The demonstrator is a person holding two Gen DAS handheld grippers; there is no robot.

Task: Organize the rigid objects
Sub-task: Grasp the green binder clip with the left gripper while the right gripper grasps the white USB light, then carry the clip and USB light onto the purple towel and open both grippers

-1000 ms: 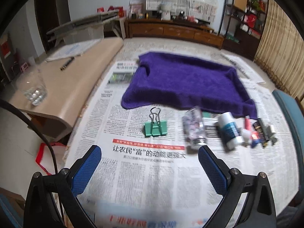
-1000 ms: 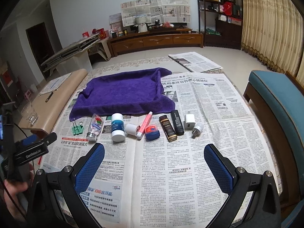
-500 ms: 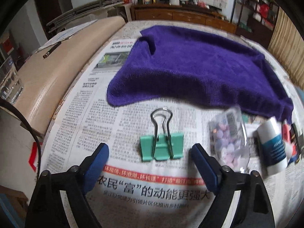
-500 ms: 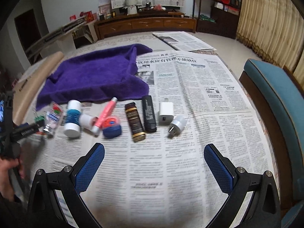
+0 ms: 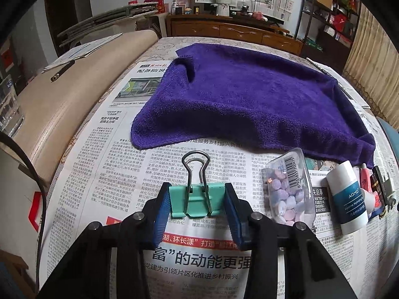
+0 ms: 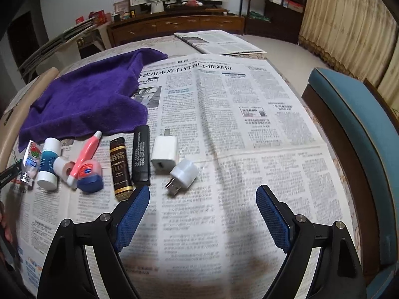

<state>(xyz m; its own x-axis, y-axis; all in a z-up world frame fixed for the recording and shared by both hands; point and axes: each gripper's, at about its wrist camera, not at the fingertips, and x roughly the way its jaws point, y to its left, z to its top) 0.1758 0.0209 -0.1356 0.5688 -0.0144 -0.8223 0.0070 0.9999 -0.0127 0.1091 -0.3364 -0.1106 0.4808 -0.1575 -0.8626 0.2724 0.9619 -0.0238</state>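
Note:
A green binder clip (image 5: 197, 199) lies on the newspaper-covered table (image 5: 99, 174). My left gripper (image 5: 197, 201) is closing on it, and its blue pads touch the clip's two sides. To the clip's right lie a clear packet of pills (image 5: 289, 189) and a white-and-blue bottle (image 5: 349, 196). My right gripper (image 6: 202, 194) hangs low over the paper, jaws wide and closing, with nothing between them. A round white USB plug (image 6: 183, 173) lies just beyond its tips, left of centre, beside a white square charger (image 6: 164, 154), a black stick (image 6: 141, 157) and a brown tube (image 6: 120, 164).
A purple towel (image 5: 249, 99) lies spread behind the row of objects. A beige bench (image 5: 62, 92) with a glass (image 5: 7, 109) stands at the left. A blue-cushioned chair (image 6: 354, 114) borders the table's right side. A pink pen (image 6: 86, 153) and a blue tin (image 6: 89, 174) lie further left in the row.
My left gripper dropped to the binder clip and its jaws narrowed onto the clip's sides. My right gripper came down and forward toward the white plug, jaws slightly narrower.

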